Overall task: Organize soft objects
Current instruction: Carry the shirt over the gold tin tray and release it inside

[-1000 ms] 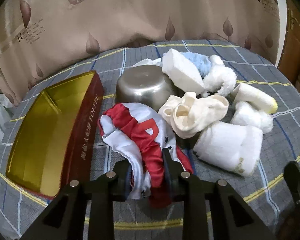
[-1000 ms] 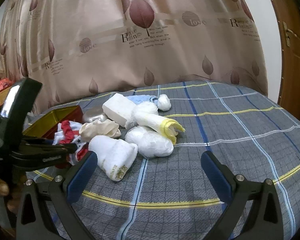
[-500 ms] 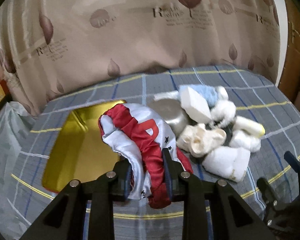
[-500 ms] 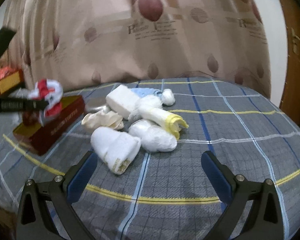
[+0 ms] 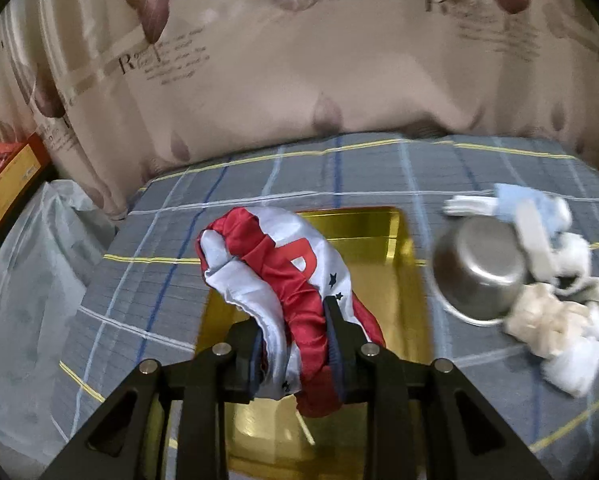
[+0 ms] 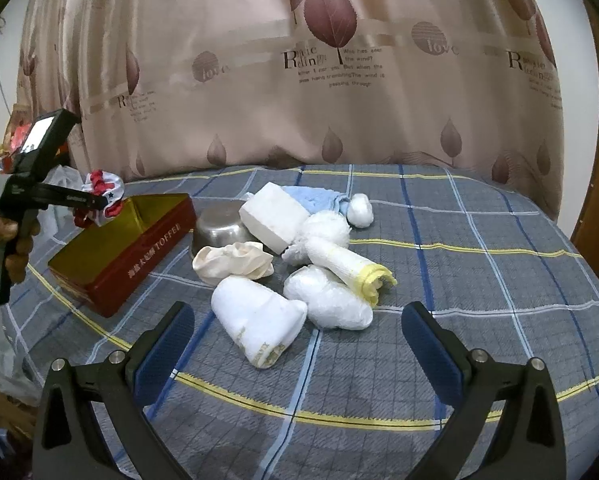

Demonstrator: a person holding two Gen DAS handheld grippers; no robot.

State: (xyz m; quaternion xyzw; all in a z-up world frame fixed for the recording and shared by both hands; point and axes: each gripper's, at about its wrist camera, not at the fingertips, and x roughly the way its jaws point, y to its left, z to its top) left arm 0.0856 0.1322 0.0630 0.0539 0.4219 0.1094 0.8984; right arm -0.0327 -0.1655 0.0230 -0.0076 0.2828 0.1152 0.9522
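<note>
Pinching a bunched red-and-white satin cloth (image 5: pixel 283 276) between its black fingers, the left gripper (image 5: pixel 295 336) now hangs directly over the open gold-lined tin (image 5: pixel 379 232); a second ago the same bundle sat low over the plaid blanket (image 6: pixel 479 264) beside the tin, in front of the steel bowl (image 5: pixel 479 272), so it has been lifted and carried leftward across the tin's wall. That puts the first soft item at the drop point, and what seems to remain is lowering and letting go. The cloth shows a large red letter, probably a "P", and small dark stars.

The right gripper (image 6: pixel 299 344) is spread wide with nothing between its blue pads (image 6: pixel 167 344), low over the blanket just in front of a rolled white sock (image 6: pixel 259 324); it has hardly shifted. Beyond lie the other pieces waiting to be sorted: a cream crumpled cloth (image 6: pixel 235 262), a yellow-cuffed white roll (image 6: pixel 347 264), a white fluffy bundle (image 6: pixel 327 300), a white foam block (image 6: pixel 273 216) and a light blue cloth (image 6: pixel 311 196).

The tin's red side reads "TOFFEE" after several gold Chinese characters too small to make out. The curtain (image 6: pixel 299 80) carries "love" and a fancy word beginning with "R", with lines including "Who has seen the wind?"
</note>
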